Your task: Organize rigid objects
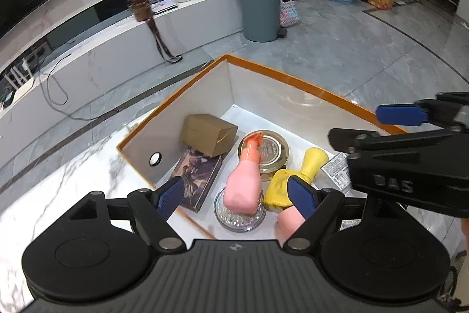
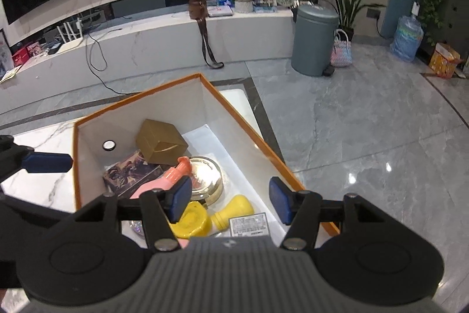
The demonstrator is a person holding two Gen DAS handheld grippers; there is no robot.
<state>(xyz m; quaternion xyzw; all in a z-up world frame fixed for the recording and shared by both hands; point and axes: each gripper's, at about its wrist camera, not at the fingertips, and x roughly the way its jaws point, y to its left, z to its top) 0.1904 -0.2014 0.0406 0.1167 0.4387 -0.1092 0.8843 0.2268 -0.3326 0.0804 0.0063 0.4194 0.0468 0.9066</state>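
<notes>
An orange-rimmed white box (image 1: 293, 78) (image 2: 140, 93) stands on the marble table. Inside lie a gold carton (image 1: 209, 134) (image 2: 161, 144), a dark printed book (image 1: 198, 175) (image 2: 132, 173), a pink pump bottle (image 1: 244, 184) (image 2: 173, 175), a round gold-lidded tin (image 1: 271, 150) (image 2: 206, 181), a yellow bottle (image 1: 296, 175) (image 2: 211, 216), a clear glass dish (image 1: 239, 216) and a white labelled packet (image 1: 337, 170) (image 2: 249, 225). My left gripper (image 1: 237, 194) is open and empty above the box. My right gripper (image 2: 230, 200) is open and empty above the box; it shows in the left wrist view (image 1: 381, 125).
The box sits on a white marble table (image 1: 73, 184) (image 2: 44, 166). Beyond are grey floor tiles, a low marble TV bench (image 2: 176, 37), a grey-green bin (image 1: 259, 8) (image 2: 315, 40), a woven basket (image 2: 341, 50), plants and a water jug (image 2: 407, 38).
</notes>
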